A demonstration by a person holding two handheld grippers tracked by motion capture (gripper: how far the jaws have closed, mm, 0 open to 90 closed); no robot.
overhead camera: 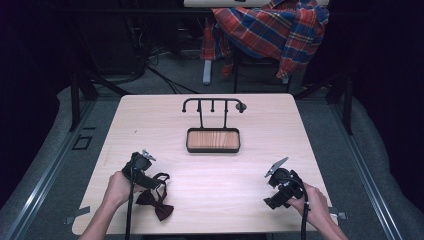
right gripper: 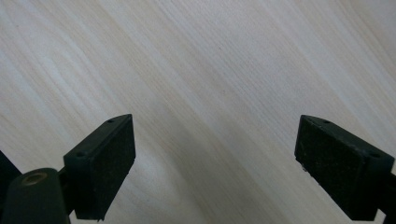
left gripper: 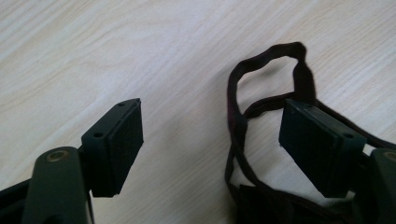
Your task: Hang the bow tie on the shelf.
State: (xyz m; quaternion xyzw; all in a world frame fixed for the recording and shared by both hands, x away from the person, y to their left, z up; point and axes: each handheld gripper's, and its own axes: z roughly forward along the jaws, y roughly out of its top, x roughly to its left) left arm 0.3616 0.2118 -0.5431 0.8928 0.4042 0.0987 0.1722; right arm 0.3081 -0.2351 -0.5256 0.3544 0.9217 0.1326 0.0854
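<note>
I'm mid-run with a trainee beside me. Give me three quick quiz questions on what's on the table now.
1. True or false: the left tongs are shut on the dark maroon fabric bow tie.
2. What lies under the open right tongs: A) bare light wooden table, B) the bow tie, C) the tray?
3. Which thing stands nearer the table's far edge: the black metal rack with hooks or the black-rimmed wooden tray?

Key: 1 false, their jaws stand apart, one beside the strap. 2 A. 3 the rack.
</note>
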